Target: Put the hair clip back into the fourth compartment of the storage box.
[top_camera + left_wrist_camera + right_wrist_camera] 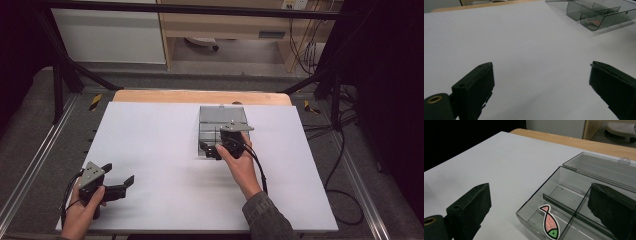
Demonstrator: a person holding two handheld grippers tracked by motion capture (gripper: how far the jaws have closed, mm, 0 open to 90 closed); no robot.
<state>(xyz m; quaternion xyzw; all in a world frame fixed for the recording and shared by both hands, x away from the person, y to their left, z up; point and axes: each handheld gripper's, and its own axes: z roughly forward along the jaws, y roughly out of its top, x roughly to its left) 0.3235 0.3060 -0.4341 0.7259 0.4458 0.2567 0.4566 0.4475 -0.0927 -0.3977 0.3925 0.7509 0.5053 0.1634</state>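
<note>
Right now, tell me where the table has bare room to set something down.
Bare white sheet lies between the left gripper and the clear box, and along the far left. It is crowded at the box, where the right gripper hovers over the fish sticker.

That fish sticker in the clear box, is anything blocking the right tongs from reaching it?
Nothing visible does. The fish sticker lies in an open compartment of the clear box, whose lid is swung back. The right tongs are open just above, with only a low divider beside it.
</note>
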